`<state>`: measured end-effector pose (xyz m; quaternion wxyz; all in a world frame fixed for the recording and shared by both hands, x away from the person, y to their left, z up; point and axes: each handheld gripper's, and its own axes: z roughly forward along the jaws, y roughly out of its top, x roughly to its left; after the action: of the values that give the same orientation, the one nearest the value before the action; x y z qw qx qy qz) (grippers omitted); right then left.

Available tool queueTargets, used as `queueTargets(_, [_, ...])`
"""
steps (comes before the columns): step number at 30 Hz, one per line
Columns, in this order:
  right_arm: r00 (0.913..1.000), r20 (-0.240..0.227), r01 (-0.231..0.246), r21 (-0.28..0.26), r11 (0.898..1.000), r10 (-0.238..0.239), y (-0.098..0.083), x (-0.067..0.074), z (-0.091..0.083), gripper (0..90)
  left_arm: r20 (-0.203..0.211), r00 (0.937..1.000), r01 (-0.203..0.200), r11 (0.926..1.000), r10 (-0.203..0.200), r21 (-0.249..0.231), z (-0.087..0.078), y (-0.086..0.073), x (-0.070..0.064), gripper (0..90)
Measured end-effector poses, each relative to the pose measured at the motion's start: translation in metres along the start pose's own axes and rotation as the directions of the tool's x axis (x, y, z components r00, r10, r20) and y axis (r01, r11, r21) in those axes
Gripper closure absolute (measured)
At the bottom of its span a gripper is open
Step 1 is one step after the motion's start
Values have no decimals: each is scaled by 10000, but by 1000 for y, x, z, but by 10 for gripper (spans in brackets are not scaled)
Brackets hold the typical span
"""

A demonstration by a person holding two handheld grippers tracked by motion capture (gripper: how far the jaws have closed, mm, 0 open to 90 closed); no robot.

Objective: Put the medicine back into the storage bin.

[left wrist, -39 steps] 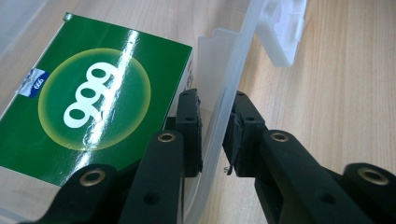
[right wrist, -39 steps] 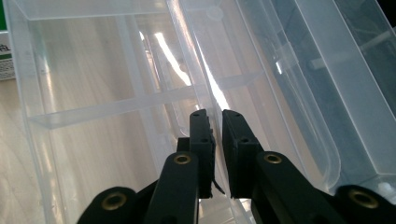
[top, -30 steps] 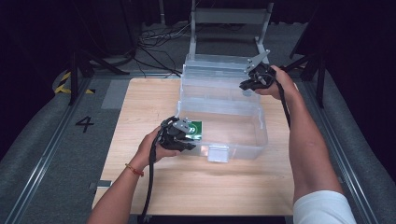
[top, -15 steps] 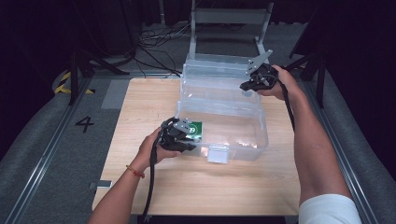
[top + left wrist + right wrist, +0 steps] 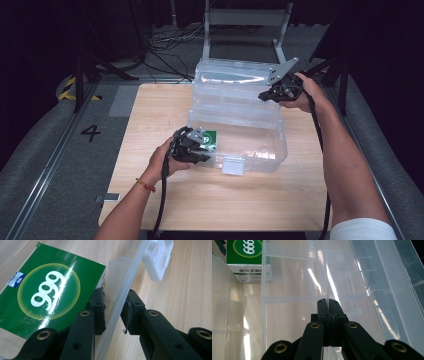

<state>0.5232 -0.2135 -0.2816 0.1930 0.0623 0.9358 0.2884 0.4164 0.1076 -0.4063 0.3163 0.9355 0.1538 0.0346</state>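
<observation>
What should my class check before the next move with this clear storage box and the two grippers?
1. Lid of the clear box stands open at the back: ok.
2. Green carton lies inside the box, against the front wall: ok.
3. Left gripper straddles that wall, one jaw inside and one outside, pads seemingly against it: ok.
4. Front latch hangs undone: ok.
5. Right gripper is shut, tips over a thin divider inside the box: ok.
6. Whether the right gripper actually pinches that divider: cannot tell.
</observation>
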Motion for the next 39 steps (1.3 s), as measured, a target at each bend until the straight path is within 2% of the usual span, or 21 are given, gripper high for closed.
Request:
queueTargets(4, [10000, 38, -22, -109, 9999, 23, 0, 8, -5, 900, 9, 10000, 25, 10000, -25, 35, 0, 0, 0, 730])
queueTargets(12, [9995, 268, 144, -138, 9998, -140, 0, 20, -10, 900, -175, 9996, -211, 9993, 217, 293, 1, 4, -4, 721])
queueTargets(15, [9997, 171, 186, -177, 9997, -183, 1, 23, -12, 900, -167, 9997, -151, 9994, 156, 302, 1, 4, -4, 720])
queueTargets(24, [9988, 153, 468, -108, 9988, -466, 4, 32, -17, 900, -187, 9998, -103, 9998, 107, 191, 2, 3, -5, 719])
queueTargets(25, [9984, 155, 541, -128, 9985, -539, 4, 36, -18, 900, -182, 9998, -83, 9998, 86, 153, 2, 3, -5, 718])
queueTargets(39, [9979, 211, 610, -202, 9979, -606, 1, 54, -24, 900, -80, 10000, 32, 10000, -32, -48, 1, 1, -4, 716])
